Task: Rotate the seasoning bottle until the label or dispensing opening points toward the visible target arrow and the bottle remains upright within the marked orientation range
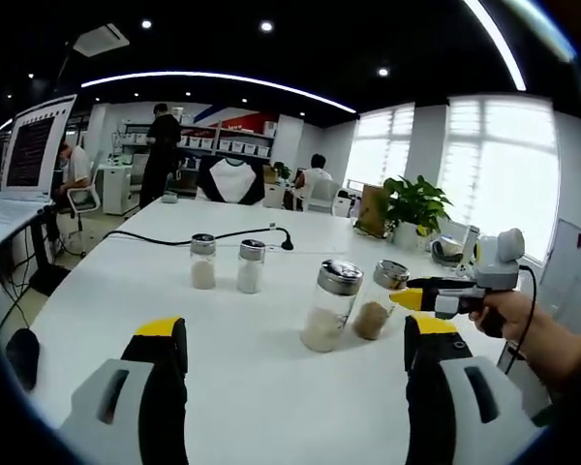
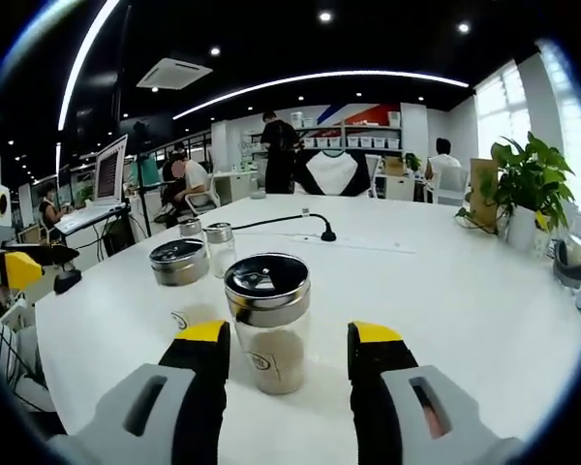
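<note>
A glass seasoning bottle [image 2: 268, 325] with tan powder and a metal lid stands upright on the white table [image 2: 465, 291], between the jaws of my right gripper [image 2: 289, 335]. The jaws are open, with a small gap on each side. In the left gripper view that same bottle [image 1: 376, 302] sits by the yellow tip of the right gripper [image 1: 412, 298], which a hand [image 1: 504, 312] holds. My left gripper [image 1: 295, 331] is open wide and holds nothing, a little short of a larger bottle of white powder [image 1: 329, 306].
Two small shakers [image 1: 203, 260] [image 1: 251, 264] stand further back. A black cable [image 1: 223, 235] runs across the table, with a potted plant [image 1: 416, 205] at the far right and a dark mouse [image 1: 24, 354] at the left edge. People sit and stand at desks behind.
</note>
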Demonstrator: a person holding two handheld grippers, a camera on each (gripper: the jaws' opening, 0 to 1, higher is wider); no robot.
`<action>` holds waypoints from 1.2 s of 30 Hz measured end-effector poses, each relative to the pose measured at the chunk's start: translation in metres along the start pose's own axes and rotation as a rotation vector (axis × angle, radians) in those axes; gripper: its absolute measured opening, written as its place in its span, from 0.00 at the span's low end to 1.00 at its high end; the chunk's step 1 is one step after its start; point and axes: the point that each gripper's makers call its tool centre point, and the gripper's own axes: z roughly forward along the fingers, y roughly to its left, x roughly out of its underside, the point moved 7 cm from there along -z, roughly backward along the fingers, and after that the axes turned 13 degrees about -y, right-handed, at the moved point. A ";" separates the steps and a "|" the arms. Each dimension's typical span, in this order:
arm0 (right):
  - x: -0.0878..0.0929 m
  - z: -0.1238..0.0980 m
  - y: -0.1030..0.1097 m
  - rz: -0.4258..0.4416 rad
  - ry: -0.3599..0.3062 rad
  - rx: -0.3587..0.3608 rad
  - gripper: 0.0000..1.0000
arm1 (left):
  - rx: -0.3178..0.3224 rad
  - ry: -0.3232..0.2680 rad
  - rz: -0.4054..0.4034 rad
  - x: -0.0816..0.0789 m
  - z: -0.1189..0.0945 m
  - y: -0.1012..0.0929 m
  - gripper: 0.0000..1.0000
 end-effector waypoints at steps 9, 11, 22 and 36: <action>-0.006 -0.025 -0.005 0.027 -0.035 0.029 0.52 | 0.010 -0.072 -0.009 -0.009 0.003 -0.003 0.98; -0.007 -0.030 -0.006 0.031 -0.042 0.033 0.53 | 0.020 -0.072 -0.005 -0.008 0.002 -0.004 0.98; -0.006 -0.052 -0.008 0.046 -0.053 0.052 0.60 | 0.038 -0.096 0.001 -0.007 0.003 -0.008 0.98; -0.013 -0.063 0.003 0.070 -0.066 0.042 0.65 | 0.041 -0.079 -0.001 0.000 -0.005 -0.007 0.98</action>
